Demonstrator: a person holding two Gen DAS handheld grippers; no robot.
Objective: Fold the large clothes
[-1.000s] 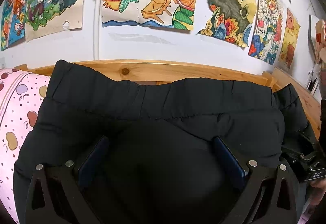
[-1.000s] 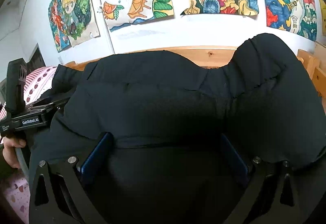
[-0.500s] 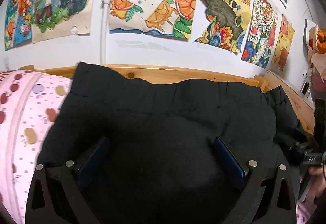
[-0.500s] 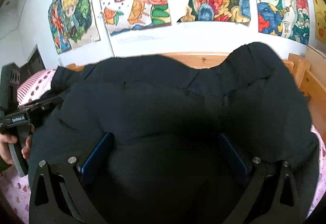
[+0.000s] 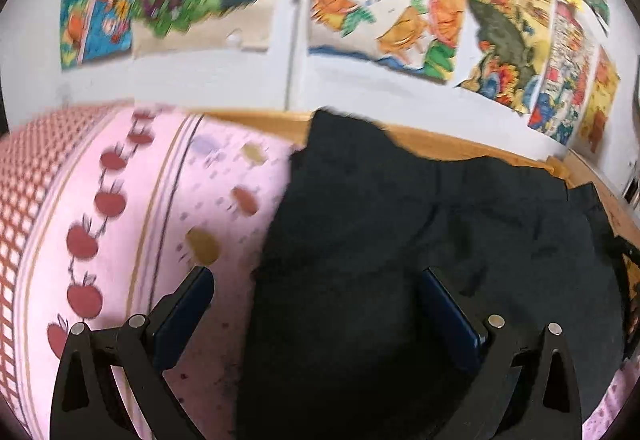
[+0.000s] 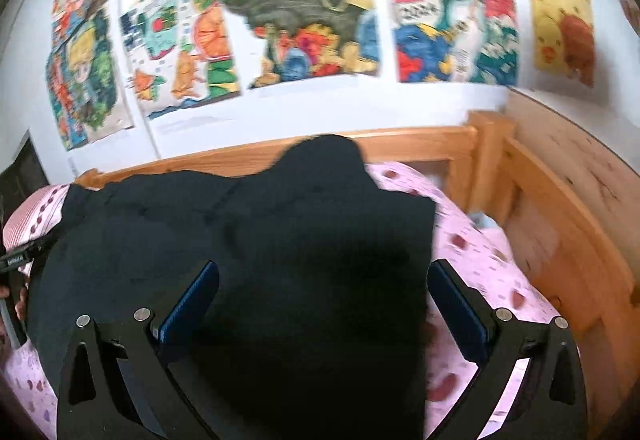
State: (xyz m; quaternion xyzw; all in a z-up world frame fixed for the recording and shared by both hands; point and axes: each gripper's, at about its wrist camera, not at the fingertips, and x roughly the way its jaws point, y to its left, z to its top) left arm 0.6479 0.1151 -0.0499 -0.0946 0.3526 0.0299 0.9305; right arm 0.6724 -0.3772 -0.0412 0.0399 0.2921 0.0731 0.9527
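Note:
A large black garment (image 5: 420, 260) lies folded on a pink patterned bedsheet (image 5: 120, 220). In the left wrist view my left gripper (image 5: 316, 294) is open over the garment's left edge, its left finger over the sheet and its right finger over the cloth. In the right wrist view the garment (image 6: 260, 260) fills the middle, and my right gripper (image 6: 324, 286) is open over its right edge, with the right finger over the pink sheet (image 6: 480, 260). Neither gripper holds cloth. The left gripper's body shows at the far left edge of the right wrist view (image 6: 20, 260).
A wooden bed rail (image 6: 420, 148) runs behind the garment and turns into a wooden side board (image 6: 560, 200) on the right. The white wall above carries several colourful drawings (image 6: 304, 20). Both views are motion-blurred.
Both grippers have moved apart, the left one leftward and the right one rightward, so pink sheet now shows beside each. The garment sits lower and flatter on the bed.

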